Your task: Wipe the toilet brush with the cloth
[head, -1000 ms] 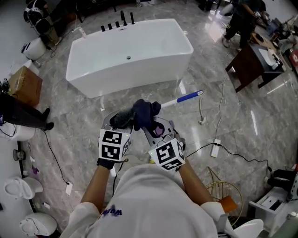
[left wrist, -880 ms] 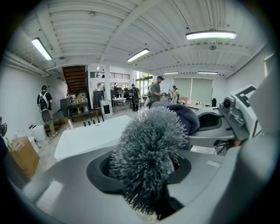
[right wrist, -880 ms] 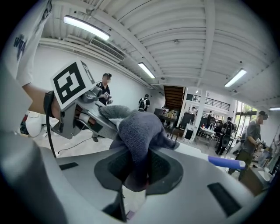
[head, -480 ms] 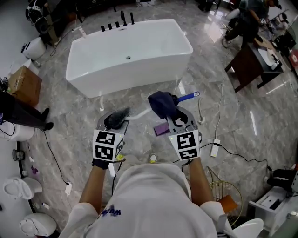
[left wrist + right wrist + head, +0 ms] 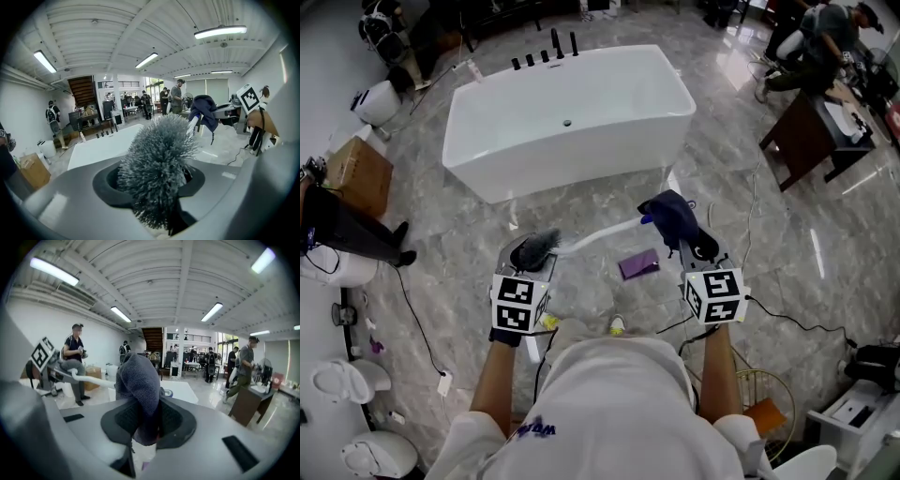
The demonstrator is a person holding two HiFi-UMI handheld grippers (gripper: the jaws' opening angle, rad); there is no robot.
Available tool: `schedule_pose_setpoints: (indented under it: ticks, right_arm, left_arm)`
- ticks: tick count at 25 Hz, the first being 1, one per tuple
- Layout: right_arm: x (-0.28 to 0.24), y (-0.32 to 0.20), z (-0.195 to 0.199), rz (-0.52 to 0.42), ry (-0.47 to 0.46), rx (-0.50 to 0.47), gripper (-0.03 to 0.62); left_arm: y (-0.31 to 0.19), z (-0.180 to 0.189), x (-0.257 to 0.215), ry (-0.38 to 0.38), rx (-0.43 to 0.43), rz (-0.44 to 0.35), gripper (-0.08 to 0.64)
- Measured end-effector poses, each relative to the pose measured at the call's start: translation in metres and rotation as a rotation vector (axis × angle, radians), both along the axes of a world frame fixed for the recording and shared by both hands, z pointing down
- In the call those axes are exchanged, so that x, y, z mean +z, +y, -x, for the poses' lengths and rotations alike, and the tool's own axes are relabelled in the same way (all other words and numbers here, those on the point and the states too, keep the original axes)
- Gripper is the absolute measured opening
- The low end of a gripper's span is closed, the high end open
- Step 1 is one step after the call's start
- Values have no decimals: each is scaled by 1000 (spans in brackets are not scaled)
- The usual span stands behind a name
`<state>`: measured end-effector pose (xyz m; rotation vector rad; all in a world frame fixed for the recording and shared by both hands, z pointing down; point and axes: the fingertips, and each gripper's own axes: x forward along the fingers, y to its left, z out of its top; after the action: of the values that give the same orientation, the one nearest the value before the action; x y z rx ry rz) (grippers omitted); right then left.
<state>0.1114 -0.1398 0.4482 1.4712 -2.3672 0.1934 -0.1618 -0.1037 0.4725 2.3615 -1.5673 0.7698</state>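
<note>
Toilet brush (image 5: 586, 238) is held off the floor in front of the person, roughly level btwn the two grippers. Its bristle head (image 5: 534, 249) is at the left & the white handle runs up to the right.

L gripper (image 5: 528, 266) is clamped on the bristle head. In the left gripper view the grey bristles fill the gap btwn the jaws & spill out over them.

R gripper (image 5: 694, 246) is closed tight on a dark blue cloth (image 5: 671, 214). The right gripper view shows the cloth bunched btwn the pads & standing up past them. The cloth sits over the far end of the handle & hides it; can't tell if it wraps right round.

The grippers are well apart, each w/ its marker cube toward the person.

A small purple item (image 5: 638, 264) lies on the grey marble floor (image 5: 450, 234) below the handle, apart from both grippers. A white bathtub (image 5: 567, 112) stands beyond, w/ a cardboard box (image 5: 358, 173) at far left & a dark desk (image 5: 811, 131) at far right.
</note>
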Motion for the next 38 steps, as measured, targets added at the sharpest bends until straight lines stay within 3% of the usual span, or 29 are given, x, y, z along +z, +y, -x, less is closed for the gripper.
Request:
schedule_pose_setpoints:
  ticks: [4, 16, 23, 38]
  right_arm:
    - [1, 8, -4, 28, -117, 24, 72]
    - [11, 18, -9, 53, -199, 60, 72]
    - [8, 28, 35, 74, -267, -4, 72]
    - [4, 36, 36, 76, -238, -21, 72]
  left_arm:
    - [12, 25, 21, 57, -82, 46, 189]
    - [23, 74, 16, 78, -290, 14, 189]
    - [24, 72, 12, 70, -268, 6, 190]
    - [32, 65, 16, 79, -237, 12, 190]
